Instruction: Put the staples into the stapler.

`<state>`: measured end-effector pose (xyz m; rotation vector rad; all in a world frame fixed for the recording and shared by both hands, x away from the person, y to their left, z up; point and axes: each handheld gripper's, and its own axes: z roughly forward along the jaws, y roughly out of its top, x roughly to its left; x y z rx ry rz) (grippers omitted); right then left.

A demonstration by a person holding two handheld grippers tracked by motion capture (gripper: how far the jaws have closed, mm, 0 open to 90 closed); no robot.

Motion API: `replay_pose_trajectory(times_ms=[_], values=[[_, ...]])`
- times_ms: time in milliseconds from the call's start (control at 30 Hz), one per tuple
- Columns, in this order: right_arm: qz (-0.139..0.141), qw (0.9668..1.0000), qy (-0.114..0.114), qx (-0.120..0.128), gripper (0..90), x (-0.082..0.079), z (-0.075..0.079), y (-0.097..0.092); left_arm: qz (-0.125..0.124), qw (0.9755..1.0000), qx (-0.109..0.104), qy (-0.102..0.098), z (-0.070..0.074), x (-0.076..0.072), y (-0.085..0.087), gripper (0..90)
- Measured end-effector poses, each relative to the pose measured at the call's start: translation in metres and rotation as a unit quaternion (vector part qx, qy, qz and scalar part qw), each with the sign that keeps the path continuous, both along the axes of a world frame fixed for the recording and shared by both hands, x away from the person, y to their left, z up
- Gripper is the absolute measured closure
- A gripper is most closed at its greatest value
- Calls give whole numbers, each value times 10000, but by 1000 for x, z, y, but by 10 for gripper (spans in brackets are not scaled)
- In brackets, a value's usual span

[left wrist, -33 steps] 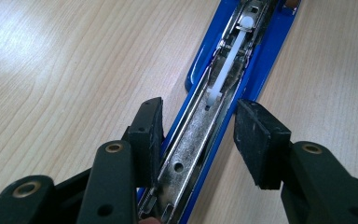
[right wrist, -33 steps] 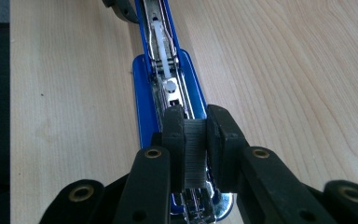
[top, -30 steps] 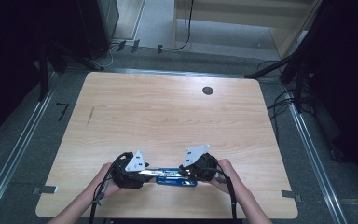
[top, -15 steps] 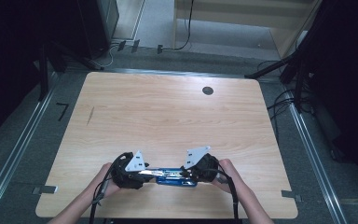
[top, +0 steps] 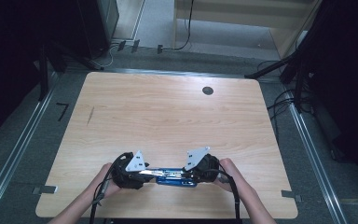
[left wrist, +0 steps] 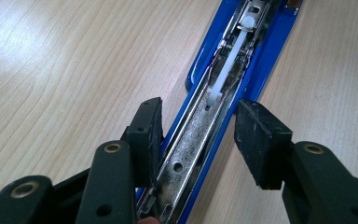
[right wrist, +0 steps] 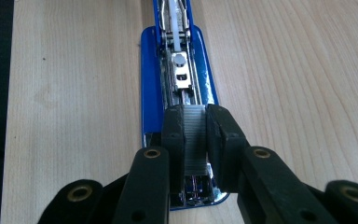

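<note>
An opened blue stapler (top: 173,176) lies flat near the bottom edge of the high view, a little left of the middle, on the light wooden surface (top: 168,116). Its length runs left to right across the frame, with the left tongs (top: 145,171) at its left end and the right tongs (top: 189,174) at its right end, each held by a hand coming in from the bottom of the picture.

In the left gripper view the stapler (left wrist: 223,93) runs from the lower middle up toward the upper right of the frame, its metal staple channel (left wrist: 191,140) facing up inside the blue body, with a white plastic pusher rod (left wrist: 227,65) lying along the channel. The left tongs (left wrist: 200,140) stand apart, one on each side of the stapler: the pad (left wrist: 145,135) at the left of the frame sits right against the blue edge, while the pad at the right stands clear of the other edge, with bare wood showing in the gap.

In the right gripper view the stapler (right wrist: 151,84) runs straight up the middle of the frame. The right tongs (right wrist: 196,140) are clamped on a strip of silver staples (right wrist: 195,135), which sits between the two pads directly above the near end of the open stapler's channel.

A small dark round spot (top: 208,90) sits on the surface toward the upper right of the high view, well apart from the stapler.
</note>
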<state>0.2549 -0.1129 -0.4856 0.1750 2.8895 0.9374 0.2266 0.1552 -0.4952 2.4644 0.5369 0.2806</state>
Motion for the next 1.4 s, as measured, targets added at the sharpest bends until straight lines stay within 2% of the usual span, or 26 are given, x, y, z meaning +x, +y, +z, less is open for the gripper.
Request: replay_pose_trajectory(times_ms=[267, 633, 667, 967, 1067, 1167, 1233, 1267, 1300, 1400], values=[[259, 9995, -50, -145, 787, 2, 1, 2, 2, 10000, -15, -8, 0, 0, 0, 531], [470, 9984, -102, -303, 787, 3, 3, 3, 8, 10000, -10, -11, 0, 0, -1, 531], [497, 9980, -86, -373, 787, 3, 4, 4, 8, 10000, -5, -9, 0, 0, -1, 530], [473, 9977, -66, -474, 758, 4, 5, 3, 7, 10000, -7, -1, 0, 0, -1, 530], [425, 9968, -31, -680, 738, 4, 1, 4, 5, 10000, -3, -4, 0, 0, -1, 530], [321, 9980, 133, -536, 720, 5, 1, 2, -8, 10000, 1, -9, 0, 0, -1, 529], [260, 9989, 169, -346, 702, 7, 3, 0, 8, 10000, -15, -5, 0, 0, -1, 529], [83, 9995, 233, -204, 675, 8, 6, -2, -5, 10000, -7, -7, 0, 0, -1, 530], [83, 9995, 233, -204, 675, 8, 6, -2, -5, 10000, -7, -7, 0, 0, -1, 530], [-314, 9989, 340, 7, 638, 9, 9, -4, -20, 10000, 0, -15, 0, 0, -1, 530]])
